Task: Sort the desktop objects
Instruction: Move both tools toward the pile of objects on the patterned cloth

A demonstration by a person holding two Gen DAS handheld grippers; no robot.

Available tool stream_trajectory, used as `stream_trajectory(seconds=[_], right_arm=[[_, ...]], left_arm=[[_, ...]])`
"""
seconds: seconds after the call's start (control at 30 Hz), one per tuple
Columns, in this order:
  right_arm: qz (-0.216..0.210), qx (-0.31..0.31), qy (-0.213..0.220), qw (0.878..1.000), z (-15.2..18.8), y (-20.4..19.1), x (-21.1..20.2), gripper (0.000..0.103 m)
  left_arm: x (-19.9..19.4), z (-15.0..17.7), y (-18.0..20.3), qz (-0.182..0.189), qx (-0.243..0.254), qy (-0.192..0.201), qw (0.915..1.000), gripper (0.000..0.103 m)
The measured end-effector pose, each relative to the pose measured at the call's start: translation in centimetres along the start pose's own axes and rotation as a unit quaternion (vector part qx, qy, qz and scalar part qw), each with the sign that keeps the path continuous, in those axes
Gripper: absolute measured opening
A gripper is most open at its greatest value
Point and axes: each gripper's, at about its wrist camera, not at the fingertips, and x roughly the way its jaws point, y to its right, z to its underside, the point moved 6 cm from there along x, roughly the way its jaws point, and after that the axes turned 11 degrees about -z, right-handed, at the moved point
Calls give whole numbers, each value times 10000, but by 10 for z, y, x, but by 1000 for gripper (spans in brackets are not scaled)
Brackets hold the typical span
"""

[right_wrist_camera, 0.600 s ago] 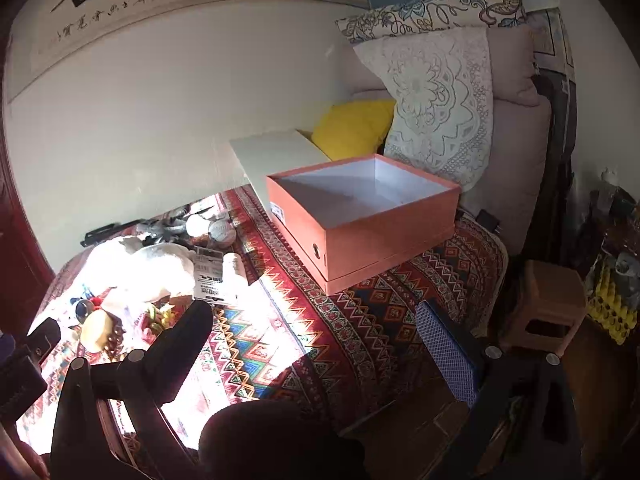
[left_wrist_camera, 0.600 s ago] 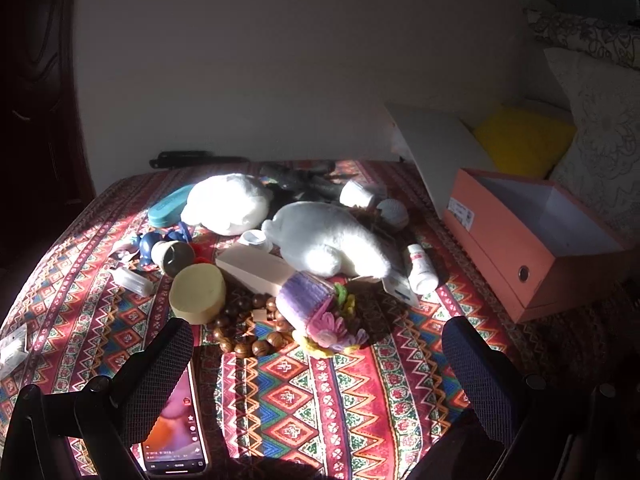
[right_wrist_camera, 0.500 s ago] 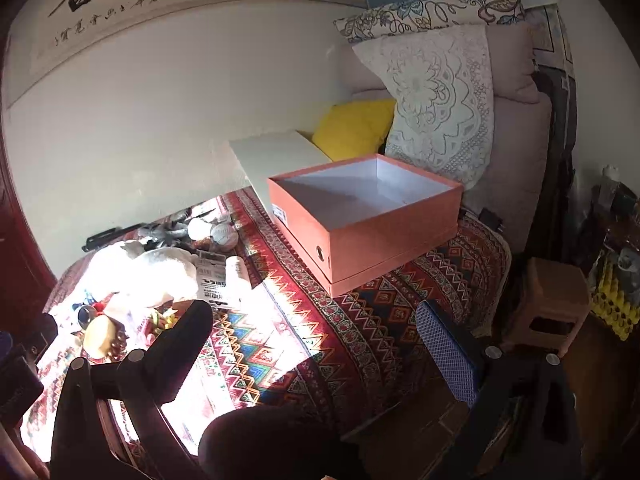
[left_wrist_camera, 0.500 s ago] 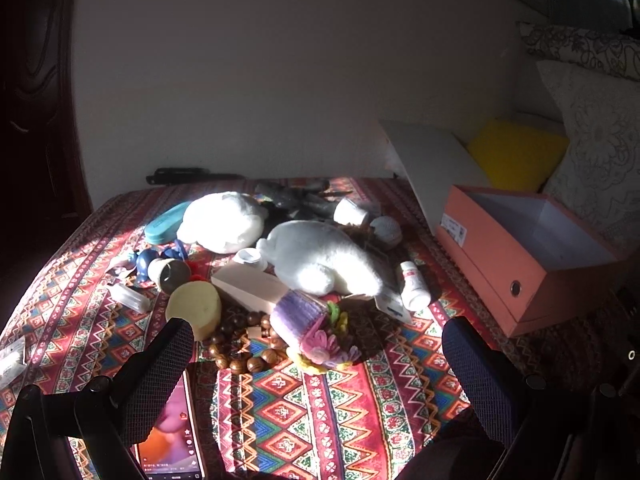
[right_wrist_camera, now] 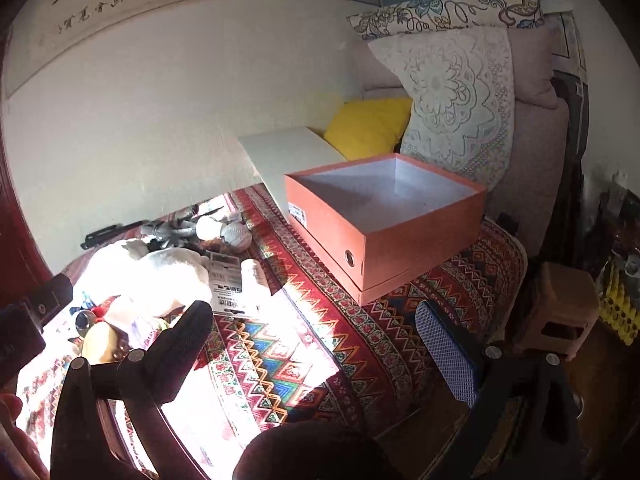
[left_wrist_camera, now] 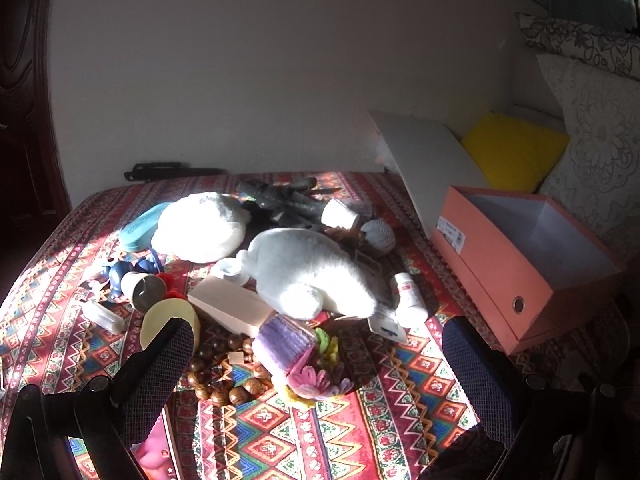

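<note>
A patterned cloth (left_wrist_camera: 380,420) covers the table by a white wall, with a sunlit heap of clutter at its middle, a white plush (left_wrist_camera: 308,276) uppermost, and an empty orange box (right_wrist_camera: 384,220) set well apart to the right. Compared with half a second ago, the heap is seen nearer in the left wrist view, so an approach is judged begun. The left gripper (left_wrist_camera: 316,364) and right gripper (right_wrist_camera: 316,344) are held spread, nothing pinched; nothing is sorted yet.
</note>
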Motion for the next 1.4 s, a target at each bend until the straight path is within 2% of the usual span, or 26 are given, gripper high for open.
stream_trajectory(seconds=[0.07, 0.2, 0.53, 0.9, 1.03, 1.07, 1.2, 1.23, 1.33, 1.4], right_arm=[[7, -65, 96, 9999, -6, -3, -2, 103], [56, -125, 221, 9997, -12, -8, -2, 103], [60, -92, 78, 9999, -10, -10, 6, 103], [53, -4, -13, 10000, -12, 0, 11, 103], [56, -48, 52, 10000, -15, -2, 9, 103], [48, -58, 75, 9999, -16, -3, 9, 103], [12, -98, 146, 9998, -17, -3, 7, 103], [-8, -104, 146, 9998, -17, -2, 8, 103], [-142, -70, 50, 9999, -16, -1, 14, 103], [-199, -49, 42, 9998, -15, -3, 18, 103]], left_arm=[[-5, -5, -4, -16, -5, 135, 9999, 102], [-4, 2, -11, 25, 23, 93, 10000, 102], [4, 14, 2, 199, 174, -17, 9996, 102], [-3, 13, -3, 91, 79, 233, 9997, 102], [3, 16, -2, 248, 52, 7, 9997, 102], [3, 16, -3, 270, -36, 86, 9996, 102], [-14, 6, -11, 67, -239, 1047, 9942, 102], [-17, 4, -13, 18, -249, 1160, 9929, 102], [-12, 3, -22, 71, -302, 829, 9961, 102], [-7, 5, -26, 298, -408, 714, 9962, 102]])
